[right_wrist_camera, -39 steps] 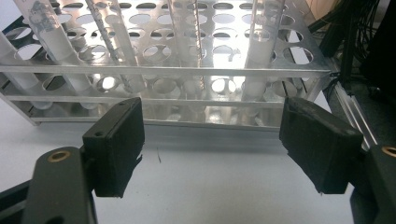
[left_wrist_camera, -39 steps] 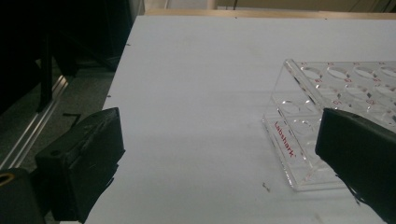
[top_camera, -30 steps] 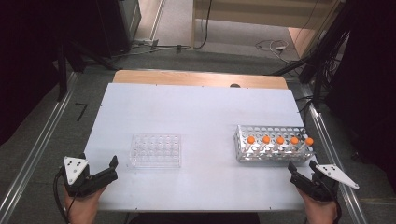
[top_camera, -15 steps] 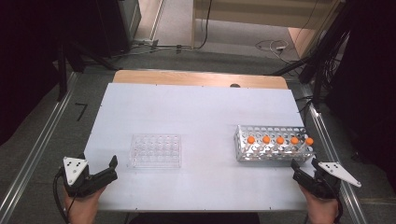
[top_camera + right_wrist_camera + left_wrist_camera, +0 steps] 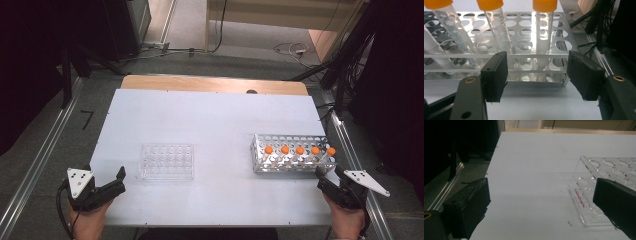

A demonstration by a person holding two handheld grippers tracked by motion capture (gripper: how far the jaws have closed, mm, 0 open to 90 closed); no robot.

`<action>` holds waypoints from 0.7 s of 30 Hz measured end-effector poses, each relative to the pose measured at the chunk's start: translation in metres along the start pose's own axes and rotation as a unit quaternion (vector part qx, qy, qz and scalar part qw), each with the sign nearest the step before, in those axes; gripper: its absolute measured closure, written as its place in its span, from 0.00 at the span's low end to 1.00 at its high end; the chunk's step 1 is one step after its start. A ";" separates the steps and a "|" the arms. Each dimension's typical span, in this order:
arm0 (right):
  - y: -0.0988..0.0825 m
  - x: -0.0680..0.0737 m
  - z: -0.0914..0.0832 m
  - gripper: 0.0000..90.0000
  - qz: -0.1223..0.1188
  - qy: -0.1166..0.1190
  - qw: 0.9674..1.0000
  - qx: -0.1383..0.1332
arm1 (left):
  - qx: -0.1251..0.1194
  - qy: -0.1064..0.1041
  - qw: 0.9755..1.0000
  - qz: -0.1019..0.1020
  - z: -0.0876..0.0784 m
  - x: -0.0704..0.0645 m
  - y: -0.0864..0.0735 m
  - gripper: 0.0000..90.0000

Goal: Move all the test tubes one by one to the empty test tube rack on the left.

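I am holding the right gripper (image 5: 325, 181) at the near right corner of the white table (image 5: 215, 120), its jaws facing the metal tube rack (image 5: 292, 153). The jaws have just been closing but are standing well apart, with nothing pressed between them; in the right gripper view the rack's near edge and the rightmost orange-capped tube (image 5: 543, 30) are sitting just beyond the pads (image 5: 495, 75). Five orange-capped tubes (image 5: 299, 150) are standing in a row in that rack, leaning slightly. I am resting the left gripper (image 5: 117, 181) at the near left corner, jaws wide and gripping nothing, pointed toward the clear plastic rack (image 5: 166, 161), which is lying just beside its right jaw in the left gripper view (image 5: 599, 182). The two racks are sitting well apart.
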State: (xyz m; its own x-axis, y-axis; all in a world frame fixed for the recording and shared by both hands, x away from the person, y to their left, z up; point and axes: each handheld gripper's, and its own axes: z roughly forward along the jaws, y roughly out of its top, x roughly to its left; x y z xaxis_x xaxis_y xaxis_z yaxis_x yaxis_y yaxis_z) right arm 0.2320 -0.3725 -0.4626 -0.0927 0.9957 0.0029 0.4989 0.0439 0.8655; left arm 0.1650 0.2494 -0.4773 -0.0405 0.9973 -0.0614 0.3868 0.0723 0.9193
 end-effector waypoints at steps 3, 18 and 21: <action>0.001 -0.003 0.002 0.36 0.007 0.004 1.000 0.000 | -0.002 0.001 1.000 -0.001 0.000 0.000 0.000 0.01; 0.009 -0.004 0.012 0.44 -0.001 0.004 1.000 -0.004 | 0.000 0.000 1.000 -0.001 0.000 0.000 0.000 0.01; 0.011 -0.003 0.014 0.48 -0.006 0.004 1.000 -0.005 | 0.000 0.000 1.000 -0.001 0.000 0.000 0.000 0.01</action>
State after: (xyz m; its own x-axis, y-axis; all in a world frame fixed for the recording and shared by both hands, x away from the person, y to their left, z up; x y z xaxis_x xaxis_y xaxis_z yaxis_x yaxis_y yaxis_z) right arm 0.2500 -0.3741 -0.4602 -0.1052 0.9944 -0.0037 0.4887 0.0550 0.8707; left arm 0.1651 0.2494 -0.4772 -0.0409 0.9971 -0.0636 0.3871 0.0745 0.9190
